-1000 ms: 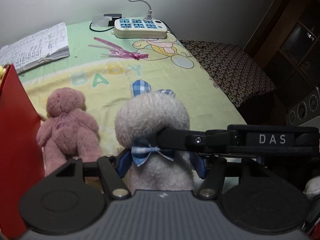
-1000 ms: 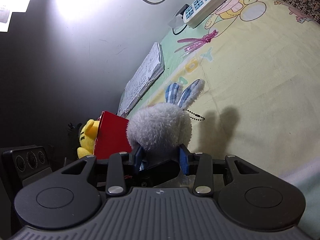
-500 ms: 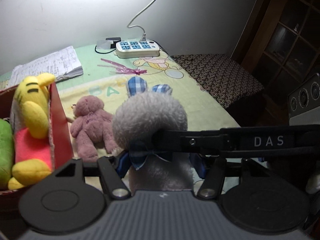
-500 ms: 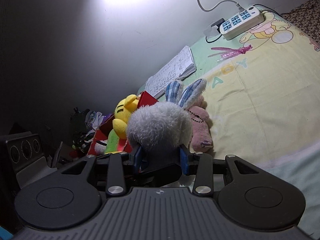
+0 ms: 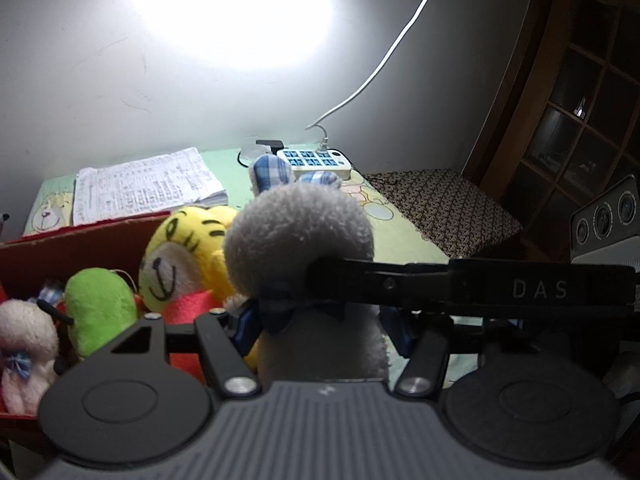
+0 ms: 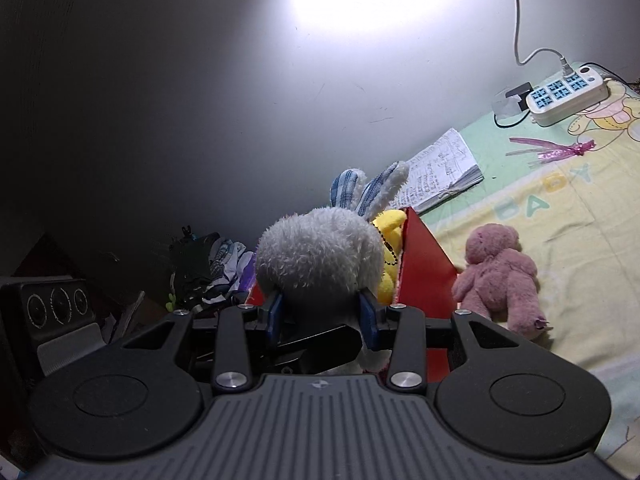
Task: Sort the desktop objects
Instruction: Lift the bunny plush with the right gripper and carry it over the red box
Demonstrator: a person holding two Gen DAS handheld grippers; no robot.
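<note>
Moved: grey fluffy plush rabbit now lifted beside red cardboard box.
Jaws: left gripper and right gripper both clamp it.
Handling: likely soft, light; hold the body.

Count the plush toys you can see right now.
5: gray bunny held by both grippers; yellow tiger, green plush and white plush in the red box; pink bear on the bedsheet. More may be hidden.

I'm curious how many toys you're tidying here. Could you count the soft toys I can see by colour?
Grey: 1, the plush rabbit held by both grippers, left gripper, right gripper
Yellow: 1, tiger plush in the red box
Green: 1, plush in the box
White: 1, plush in the box
Pink: 1, teddy bear on the blanket
Total: 5
</note>
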